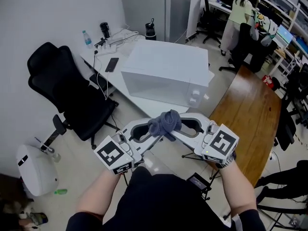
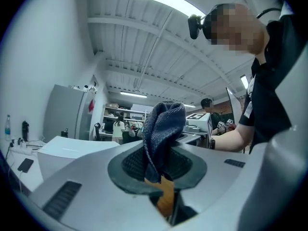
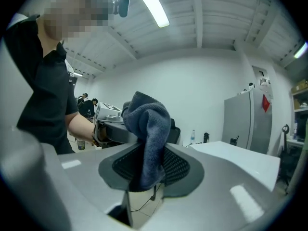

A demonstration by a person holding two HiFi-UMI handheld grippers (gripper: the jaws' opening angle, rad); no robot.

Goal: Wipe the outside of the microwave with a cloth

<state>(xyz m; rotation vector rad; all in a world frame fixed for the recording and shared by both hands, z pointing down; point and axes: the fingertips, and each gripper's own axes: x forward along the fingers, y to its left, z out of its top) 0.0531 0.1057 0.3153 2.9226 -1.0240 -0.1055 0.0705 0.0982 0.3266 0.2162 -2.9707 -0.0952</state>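
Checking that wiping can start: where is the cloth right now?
Head view, centre: the cloth is bunched between the left gripper and the right gripper, both pinching it, in front of the white microwave, not touching it.

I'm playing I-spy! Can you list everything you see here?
white table: one, white, middle of the room
microwave: one, white, on the white table
phone: one, black, on the white table, left of the microwave
power strip: one, white, table's far end
water bottle: one, clear, table's far-left corner
flasks: two, black, by the table's far edge
office chair: one, black, left of the table
wooden table: one, brown, at the right
person: one, pale-green top, far right background
cloth: one, grey-blue, pinched by both grippers
left gripper: one, white, shut on the cloth
right gripper: one, white, shut on the cloth
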